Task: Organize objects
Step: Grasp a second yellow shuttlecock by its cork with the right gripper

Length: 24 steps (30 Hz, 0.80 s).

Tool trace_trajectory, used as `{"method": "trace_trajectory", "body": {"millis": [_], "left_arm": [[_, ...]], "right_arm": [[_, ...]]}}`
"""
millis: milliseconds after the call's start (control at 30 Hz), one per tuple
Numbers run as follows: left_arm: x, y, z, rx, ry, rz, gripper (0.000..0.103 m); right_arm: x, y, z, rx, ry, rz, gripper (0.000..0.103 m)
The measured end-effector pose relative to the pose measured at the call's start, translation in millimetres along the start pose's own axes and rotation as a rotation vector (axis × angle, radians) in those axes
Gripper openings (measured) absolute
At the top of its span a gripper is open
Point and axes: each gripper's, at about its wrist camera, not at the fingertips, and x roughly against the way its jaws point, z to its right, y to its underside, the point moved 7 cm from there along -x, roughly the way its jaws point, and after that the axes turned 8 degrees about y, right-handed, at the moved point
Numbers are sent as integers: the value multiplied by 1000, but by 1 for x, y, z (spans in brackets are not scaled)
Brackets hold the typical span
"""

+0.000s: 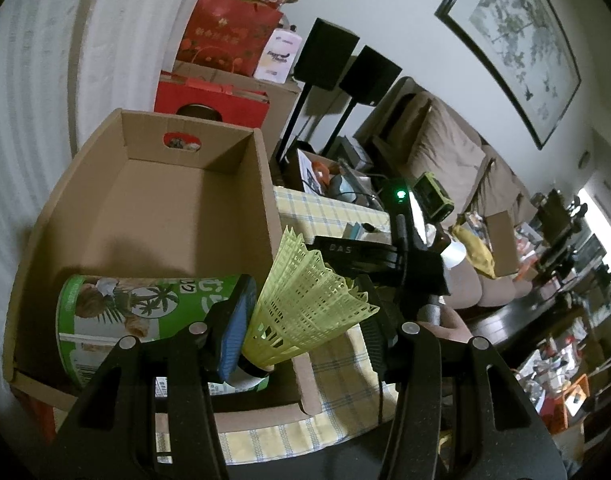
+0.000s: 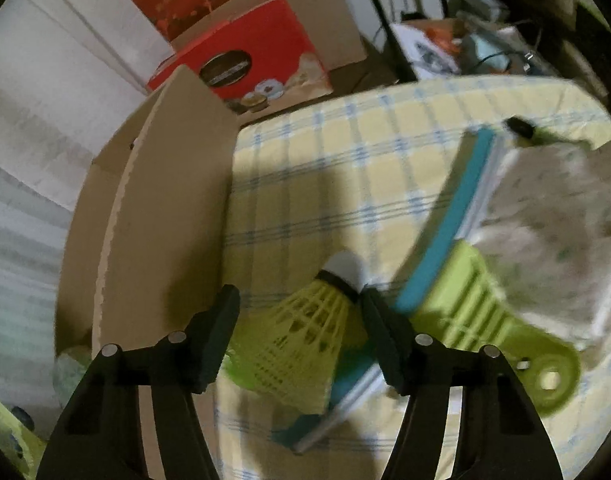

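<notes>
The cardboard box point(image 1: 165, 200) holds only a green canister point(image 1: 145, 320), so most sorting remains. The left claw point(image 1: 305, 340) grips a yellow-green shuttlecock point(image 1: 305, 304) at the box's edge. The right claw point(image 2: 301, 332) half-open, straddles a second shuttlecock point(image 2: 305, 340) on the desk point(image 2: 345, 168), apparently ungripped.

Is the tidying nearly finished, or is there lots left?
Some is done: a green can already lies in the cardboard box. In hand: the left tongs grip a yellow shuttlecock by the box, while the right tongs straddle another shuttlecock on the cloth. Left over: a green scoop and a teal-edged book.
</notes>
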Motion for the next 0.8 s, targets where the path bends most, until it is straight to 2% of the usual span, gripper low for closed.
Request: {"method": "trace_trajectory", "body": {"millis": [267,467,500,533,567,800], "left_arm": [[0,0,-1,6,4,1,48],[-1,0,-3,6,6,-2,48],[-1,-1,-3,6,5,-3,48],[-1,-1,-4,8,3,-4,48],[0,-2,-5,11,2,-4,48],[5,-4,-12,28,-10,5,48]], "right_arm": [[-9,-7,-11,19,37,-15,64],[-12,-10,-26,95,114,-39,63],[-12,-9,-26,101,120,-36,59],[-11,-9,-26,98,111,-33,49],[-11,-9,-25,90,92,-30,47],[3,-8,-13,63,56,31,43]]}}
